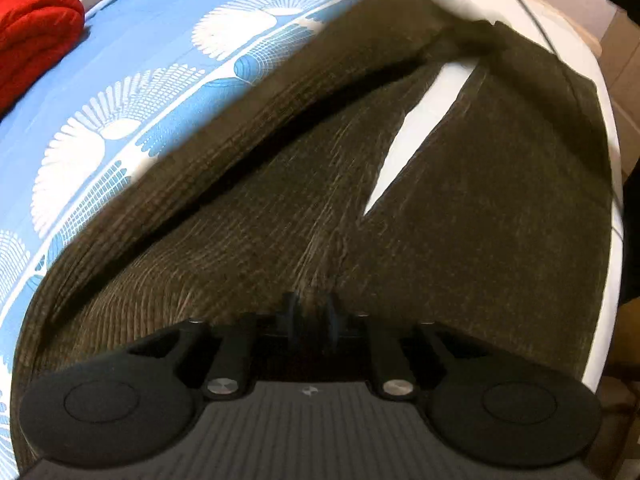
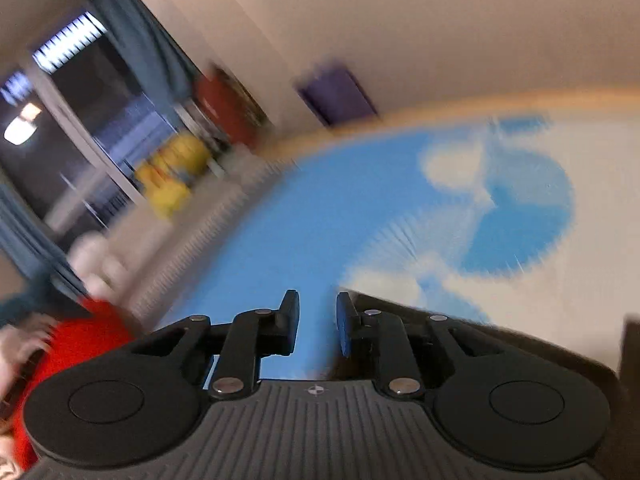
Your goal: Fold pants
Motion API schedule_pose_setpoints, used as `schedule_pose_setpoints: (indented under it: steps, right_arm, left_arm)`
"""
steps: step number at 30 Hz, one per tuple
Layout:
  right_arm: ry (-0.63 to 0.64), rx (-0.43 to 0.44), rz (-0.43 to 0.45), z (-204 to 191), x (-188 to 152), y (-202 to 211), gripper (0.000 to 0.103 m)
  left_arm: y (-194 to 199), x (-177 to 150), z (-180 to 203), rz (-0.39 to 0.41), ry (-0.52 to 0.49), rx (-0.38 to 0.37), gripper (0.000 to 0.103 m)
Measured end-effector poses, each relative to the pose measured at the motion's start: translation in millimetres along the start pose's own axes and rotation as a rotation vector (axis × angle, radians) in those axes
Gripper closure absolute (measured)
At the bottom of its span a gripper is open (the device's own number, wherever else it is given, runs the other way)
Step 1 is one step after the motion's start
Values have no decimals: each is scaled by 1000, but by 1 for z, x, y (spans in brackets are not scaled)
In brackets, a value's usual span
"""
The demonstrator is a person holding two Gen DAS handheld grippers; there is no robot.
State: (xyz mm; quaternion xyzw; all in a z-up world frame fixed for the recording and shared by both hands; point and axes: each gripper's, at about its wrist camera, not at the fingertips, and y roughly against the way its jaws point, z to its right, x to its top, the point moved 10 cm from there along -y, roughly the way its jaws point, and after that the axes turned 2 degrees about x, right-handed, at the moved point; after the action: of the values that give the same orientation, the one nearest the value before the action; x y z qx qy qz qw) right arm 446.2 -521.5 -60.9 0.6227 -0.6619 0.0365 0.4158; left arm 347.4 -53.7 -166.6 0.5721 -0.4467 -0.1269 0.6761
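Dark olive corduroy pants (image 1: pixel 360 160) lie spread on a bed with a blue and white patterned sheet (image 1: pixel 140 80). A white sliver of sheet shows between the two legs. One side is folded over along a long dark crease. My left gripper (image 1: pixel 311 308) points down at the cloth near the crotch seam, its jaws a narrow gap apart, with a ridge of corduroy showing between them. In the blurred right wrist view my right gripper (image 2: pixel 318 320) hangs above the sheet (image 2: pixel 300 240), open and holding nothing. A dark edge of the pants (image 2: pixel 520 336) lies just behind its right finger.
A folded red garment (image 1: pixel 36 32) sits at the bed's far left, seen also as red cloth (image 2: pixel 84 344) at the lower left. The bed's edge (image 1: pixel 604 92) runs close along the pants, with a thin cable (image 1: pixel 524 4) over it. A window (image 2: pixel 80 132) and yellow toys (image 2: pixel 172 180) stand beyond the bed.
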Motion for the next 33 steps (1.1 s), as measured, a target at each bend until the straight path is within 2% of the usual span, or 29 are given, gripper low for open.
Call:
schedule_pose_setpoints:
  steps: [3,5,7,9,11,13,15,17,20,24,27,30,31,32,33]
  right_arm:
    - [21,-44,-46,22,-3,-10,72]
    - [46,-58,-34,30,3,-7,58]
    - [72,-57,-44,38,9,-2,56]
    - [148,-60,-126,49,5,-6,55]
    - [225,-99,-247,67,-12,-18,54]
    - [276,-114,-352,82,-37,-21,54]
    - [290,-107,-435,88,-61,-27,54]
    - [260,-83,-482,84,-83,-33,53]
    - [262,-42,-503,61,-107,-44,53]
    - [186,-41,-518,38,-126,-64,50]
    - [160,-123,-510,33,-140,-81,48]
    - [251,-200,-460,22,-143,-93,45]
    - [302,-227,-447,21,-144,-94,53]
    - [346,-261,-423,19,-144,-95,84]
    - [397,-311,-388,19,-142,-95,103]
  left_arm:
    - [18,11,-10,70,51,-28,67]
    - [30,14,-14,115,92,-47,61]
    - [35,22,-19,134,127,-48,59]
    - [35,24,-30,136,171,-29,59]
    - [32,26,-40,126,220,14,59]
    - [28,24,-58,98,313,79,59]
    - [27,21,-81,83,425,144,59]
    - [30,15,-103,78,526,211,59]
    - [41,5,-134,78,681,289,59]
    - [54,13,-159,104,727,348,59]
    - [61,14,-163,121,725,359,59]
    - [62,15,-164,127,711,376,59]
    - [61,16,-164,128,708,381,59]
    - [63,15,-166,130,707,387,59]
    - [62,15,-168,132,706,394,59]
